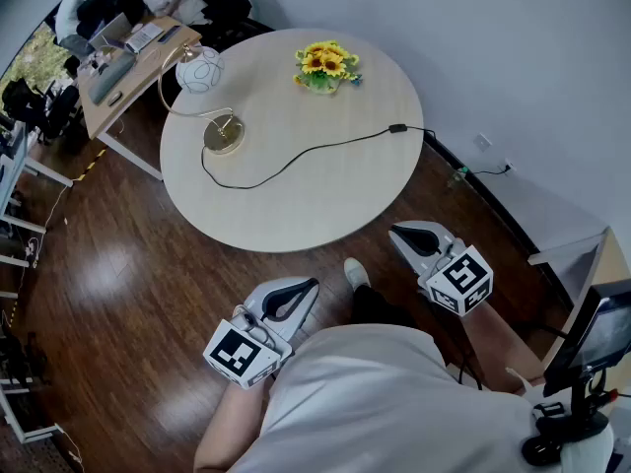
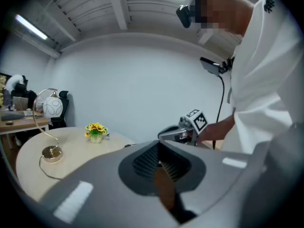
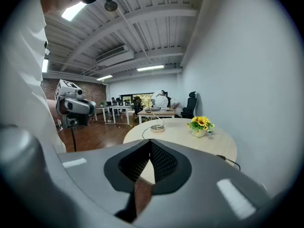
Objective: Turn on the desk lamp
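The desk lamp has a white globe shade on a curved brass arm and a round brass base. It stands at the left of the round table. Its black cord runs across the table to an inline switch near the right edge. My left gripper and right gripper are both held over the floor, short of the table's near edge. Both are shut and hold nothing. The lamp appears far left in the left gripper view. In the right gripper view, the lamp is straight ahead.
A small pot of sunflowers sits at the table's far side. The cord drops off the right edge toward a wall socket. A cluttered desk stands behind the table at far left. A dark wooden floor surrounds the table.
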`<state>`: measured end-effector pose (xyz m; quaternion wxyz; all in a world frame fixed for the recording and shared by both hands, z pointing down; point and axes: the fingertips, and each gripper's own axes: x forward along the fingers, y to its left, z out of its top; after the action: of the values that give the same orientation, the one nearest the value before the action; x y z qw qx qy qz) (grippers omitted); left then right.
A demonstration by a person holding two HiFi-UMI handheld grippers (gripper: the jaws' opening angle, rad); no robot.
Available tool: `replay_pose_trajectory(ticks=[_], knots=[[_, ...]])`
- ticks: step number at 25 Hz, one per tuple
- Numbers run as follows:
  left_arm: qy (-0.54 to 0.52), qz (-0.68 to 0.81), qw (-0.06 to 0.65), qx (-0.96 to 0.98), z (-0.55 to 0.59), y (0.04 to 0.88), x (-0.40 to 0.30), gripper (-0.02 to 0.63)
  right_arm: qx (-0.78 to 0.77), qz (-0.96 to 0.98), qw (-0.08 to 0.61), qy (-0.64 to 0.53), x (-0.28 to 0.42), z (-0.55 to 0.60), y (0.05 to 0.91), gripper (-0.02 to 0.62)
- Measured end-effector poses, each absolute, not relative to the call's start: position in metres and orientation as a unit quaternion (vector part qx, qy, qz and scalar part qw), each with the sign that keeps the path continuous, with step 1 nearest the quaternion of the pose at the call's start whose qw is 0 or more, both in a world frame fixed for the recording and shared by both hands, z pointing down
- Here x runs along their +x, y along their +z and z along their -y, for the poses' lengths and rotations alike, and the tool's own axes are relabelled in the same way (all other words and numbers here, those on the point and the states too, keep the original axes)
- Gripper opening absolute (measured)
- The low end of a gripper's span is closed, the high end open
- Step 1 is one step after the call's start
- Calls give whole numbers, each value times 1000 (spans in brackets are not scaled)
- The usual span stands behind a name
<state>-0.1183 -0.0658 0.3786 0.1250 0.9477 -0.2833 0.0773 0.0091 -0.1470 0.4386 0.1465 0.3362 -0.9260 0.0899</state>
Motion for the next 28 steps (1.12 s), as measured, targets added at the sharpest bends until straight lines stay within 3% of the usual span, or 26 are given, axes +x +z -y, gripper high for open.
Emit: replay_pose_trajectory(ticks=[14, 28], knots=[[80, 352, 133, 923, 232, 367, -82, 18, 359, 880, 281, 135, 122, 406, 572, 2], [95, 395, 168, 898, 280, 385, -96, 18, 351, 823, 414, 166, 165, 500, 690, 2]])
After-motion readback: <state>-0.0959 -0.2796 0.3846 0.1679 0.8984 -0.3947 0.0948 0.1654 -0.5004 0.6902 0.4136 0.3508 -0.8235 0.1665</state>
